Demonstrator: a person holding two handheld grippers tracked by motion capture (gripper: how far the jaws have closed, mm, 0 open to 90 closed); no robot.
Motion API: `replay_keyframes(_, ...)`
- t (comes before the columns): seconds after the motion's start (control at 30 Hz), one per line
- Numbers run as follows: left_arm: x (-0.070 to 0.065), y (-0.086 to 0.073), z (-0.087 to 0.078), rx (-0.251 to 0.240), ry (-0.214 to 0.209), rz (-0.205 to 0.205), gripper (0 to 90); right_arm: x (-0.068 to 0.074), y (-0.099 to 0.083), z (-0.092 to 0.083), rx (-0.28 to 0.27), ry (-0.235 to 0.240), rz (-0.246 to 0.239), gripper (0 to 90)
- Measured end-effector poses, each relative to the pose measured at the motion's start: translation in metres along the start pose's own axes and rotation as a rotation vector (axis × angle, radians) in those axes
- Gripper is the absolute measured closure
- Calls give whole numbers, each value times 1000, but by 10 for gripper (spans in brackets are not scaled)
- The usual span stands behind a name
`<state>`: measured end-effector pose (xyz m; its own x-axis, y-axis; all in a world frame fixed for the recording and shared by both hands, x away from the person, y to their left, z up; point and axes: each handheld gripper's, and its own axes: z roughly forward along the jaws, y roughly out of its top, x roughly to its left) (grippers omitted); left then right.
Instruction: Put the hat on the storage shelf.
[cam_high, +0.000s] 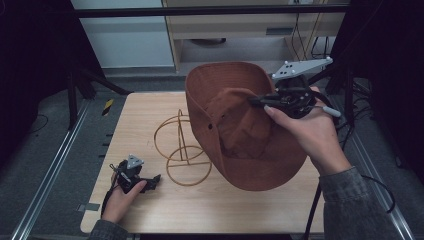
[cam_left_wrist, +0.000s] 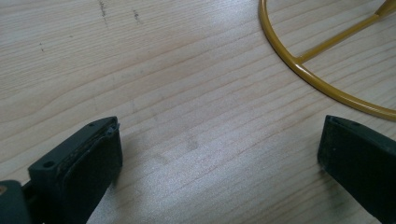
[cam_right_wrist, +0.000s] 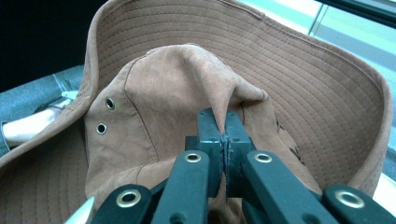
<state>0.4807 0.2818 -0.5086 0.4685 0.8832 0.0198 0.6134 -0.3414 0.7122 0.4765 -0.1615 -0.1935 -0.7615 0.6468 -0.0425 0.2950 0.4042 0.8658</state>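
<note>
The right gripper, fingers pinched on the crown of a brown hat, holds it above the counter beside a wire stand, apparently not yet mounted, while the left gripper rests wide open.

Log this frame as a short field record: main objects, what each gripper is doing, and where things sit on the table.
held item: brown hat, lifted and tilted over the table's right half
right gripper: shut, pinching a fold of the hat's crown
left gripper: open, holding nothing, low over the table near its front left
stand: yellow wire stand, mid-table, left of the hat, bare
surface: wooden table
</note>
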Motion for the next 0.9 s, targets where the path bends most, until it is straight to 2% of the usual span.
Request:
replay_keyframes(0.3,0,0,0,-2,0,2,0,5,12,14,-28,-7,8,892)
replay_keyframes(0.57,0,0,0,-1,-3,5,0,18,17,35,-84,18,23,892)
replay_keyframes(0.7,0,-1,0,-1,-3,5,0,24,20,46,-85,33,23,892)
replay_keyframes(0.9,0,-1,0,-2,-4,5,0,29,27,52,-98,42,17,892)
